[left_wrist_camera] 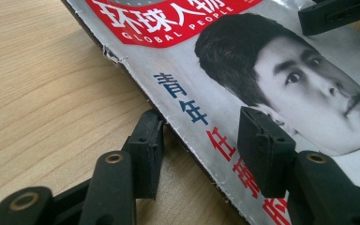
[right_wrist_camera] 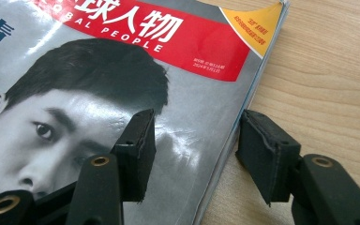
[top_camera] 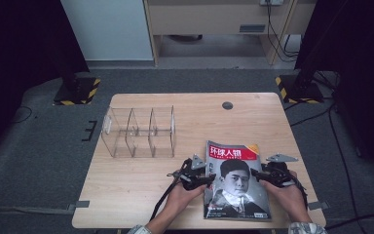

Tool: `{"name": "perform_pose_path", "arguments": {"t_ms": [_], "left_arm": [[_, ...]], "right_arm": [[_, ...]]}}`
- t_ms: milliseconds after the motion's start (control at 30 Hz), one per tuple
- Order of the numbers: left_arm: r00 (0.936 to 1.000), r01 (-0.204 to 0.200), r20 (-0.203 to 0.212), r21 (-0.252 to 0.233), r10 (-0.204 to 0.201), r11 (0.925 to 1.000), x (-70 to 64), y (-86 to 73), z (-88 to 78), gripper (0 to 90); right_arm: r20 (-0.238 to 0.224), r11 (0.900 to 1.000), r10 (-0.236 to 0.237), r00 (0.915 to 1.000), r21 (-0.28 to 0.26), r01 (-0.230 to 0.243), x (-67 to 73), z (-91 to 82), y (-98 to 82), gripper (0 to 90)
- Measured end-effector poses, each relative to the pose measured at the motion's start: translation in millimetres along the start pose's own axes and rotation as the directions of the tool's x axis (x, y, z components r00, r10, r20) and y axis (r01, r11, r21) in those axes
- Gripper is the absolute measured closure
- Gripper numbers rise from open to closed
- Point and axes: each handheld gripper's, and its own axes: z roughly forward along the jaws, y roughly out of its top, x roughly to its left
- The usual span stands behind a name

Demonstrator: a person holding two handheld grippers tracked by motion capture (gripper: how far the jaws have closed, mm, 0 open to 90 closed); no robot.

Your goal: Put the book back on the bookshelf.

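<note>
the left gripper (top_camera: 200, 176) straddles the spine edge of the magazine (top_camera: 234, 181), which lies flat at the near right of the table (top_camera: 141, 190), right of the clear plastic organizer (top_camera: 139, 132); its jaws stand apart, one on the wood and one over the cover, not pinching. the right gripper (top_camera: 259, 174) does the same at the page edge, jaws spread with one over the cover and one on the wood. this looks like the grasp step, so next both should slip a jaw under their edge, squeeze and lift together without tearing the worn spine.
</note>
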Motion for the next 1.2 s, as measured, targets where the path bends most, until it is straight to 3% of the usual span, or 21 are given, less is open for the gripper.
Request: {"name": "perform_pose_path", "arguments": {"t_ms": [533, 900, 1200], "left_arm": [[0.9999, -0.014, -0.003, -0.009, 0.014, 0.9999, 3.1, 5.1, -4.3, 56.3], [1.0000, 0.002, 0.006, -0.012, -0.002, 0.9999, 5.4, 9.9, -5.1, 57.7], [0.9995, -0.023, 0.023, -0.005, 0.023, 0.9997, 4.8, 23.5, -1.7, 62.9]], "right_arm": [[-0.018, 1.000, -0.016, 0.9997, -0.003, 0.016, 3.2, 2.3, 1.0, 46.4], [-0.044, 0.999, -0.035, 0.9984, -0.007, 0.035, 9.6, 6.1, 3.0, 46.4], [-0.046, 0.999, -0.039, 0.9982, -0.007, 0.039, 9.0, 6.2, 3.2, 47.6]]}}
